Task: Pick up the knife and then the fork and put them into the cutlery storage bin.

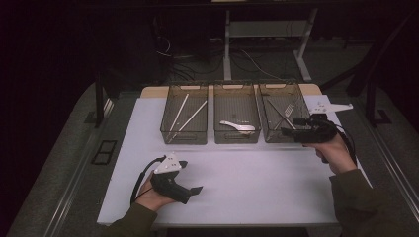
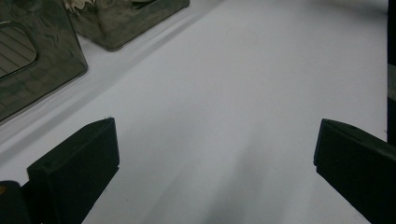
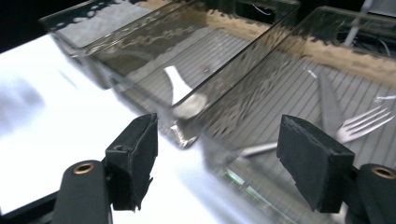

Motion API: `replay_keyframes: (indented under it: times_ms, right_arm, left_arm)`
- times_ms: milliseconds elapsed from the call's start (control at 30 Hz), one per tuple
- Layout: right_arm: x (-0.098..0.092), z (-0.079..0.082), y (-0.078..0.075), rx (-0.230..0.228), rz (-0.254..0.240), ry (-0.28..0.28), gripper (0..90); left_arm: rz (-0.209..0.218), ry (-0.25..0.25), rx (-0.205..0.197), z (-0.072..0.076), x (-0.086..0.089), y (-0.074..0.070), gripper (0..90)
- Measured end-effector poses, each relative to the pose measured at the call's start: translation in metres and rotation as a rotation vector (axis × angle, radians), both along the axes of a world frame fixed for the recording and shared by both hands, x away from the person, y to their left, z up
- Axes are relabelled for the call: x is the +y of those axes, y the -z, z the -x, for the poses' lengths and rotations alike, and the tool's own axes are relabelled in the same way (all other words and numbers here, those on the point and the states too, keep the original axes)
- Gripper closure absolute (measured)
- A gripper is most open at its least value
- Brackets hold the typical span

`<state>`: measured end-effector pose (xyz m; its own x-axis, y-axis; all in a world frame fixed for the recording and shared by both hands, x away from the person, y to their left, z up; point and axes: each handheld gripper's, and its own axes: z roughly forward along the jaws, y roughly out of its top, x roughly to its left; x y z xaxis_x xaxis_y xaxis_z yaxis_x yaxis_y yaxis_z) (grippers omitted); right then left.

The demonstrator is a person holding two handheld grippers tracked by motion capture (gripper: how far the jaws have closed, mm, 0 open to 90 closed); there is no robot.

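Fork (image 3: 362, 125), silver metal, tines splayed, lies flat on the ribbed floor of the right bin (image 1: 283, 138), crossed with a knife (image 3: 328, 100) of the same metal; both pale against the smoky clear plastic. Right gripper (image 1: 290, 132) hovers at this bin's near right corner, fingers (image 3: 308, 158) released and parted with nothing between them, the fork just beyond them in the right gripper view. Middle bin (image 1: 236, 139) holds one white spoon (image 1: 238, 126), bowl end toward the near right. Left bin (image 1: 184, 139) holds two pale chopsticks (image 1: 190, 116) lying aslant. The three bins stand side by side along the far part of the white counter (image 1: 247, 182). Left gripper (image 1: 196, 190) sits low over the near left counter, well apart from the bins, fingers (image 2: 74, 172) spread wide and empty.
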<state>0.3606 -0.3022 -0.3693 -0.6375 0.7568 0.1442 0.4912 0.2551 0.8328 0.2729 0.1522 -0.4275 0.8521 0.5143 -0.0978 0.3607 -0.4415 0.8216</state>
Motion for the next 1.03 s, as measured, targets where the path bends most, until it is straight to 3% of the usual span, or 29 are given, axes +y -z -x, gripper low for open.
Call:
replay_keyframes:
  times_ms: [67, 167, 267, 533, 633, 800, 1033]
  right_arm:
    - [0.0, 0.012, 0.005, -0.001, -0.014, -0.017, 27.7]
    - [0.003, 0.027, 0.01, -0.012, 0.024, -0.018, 26.6]
    - [0.002, 0.042, 0.02, -0.018, 0.004, -0.018, 25.9]
    - [0.001, 0.076, 0.042, -0.039, 0.028, -0.028, 19.4]
    - [-0.002, 0.084, 0.051, -0.036, 0.026, -0.018, 17.6]
    - [-0.004, 0.096, 0.062, -0.012, 0.054, -0.049, 17.0]
    - [0.0, 0.099, 0.065, -0.018, 0.058, -0.063, 14.9]
  left_arm:
    - [0.001, 0.001, -0.001, 0.0, 0.0, 0.0, 0.0]
    - [0.005, 0.003, -0.005, 0.0, 0.0, 0.0, 0.0]
    - [0.011, 0.002, -0.007, 0.001, 0.001, -0.001, 0.0]
    - [0.009, 0.008, -0.008, 0.001, 0.003, -0.001, 0.0]
    - [0.008, 0.009, -0.011, 0.001, 0.003, -0.001, 0.0]
    - [0.013, 0.006, -0.01, 0.002, 0.004, -0.001, 0.0]
    - [0.011, 0.004, -0.014, 0.002, 0.005, -0.001, 0.0]
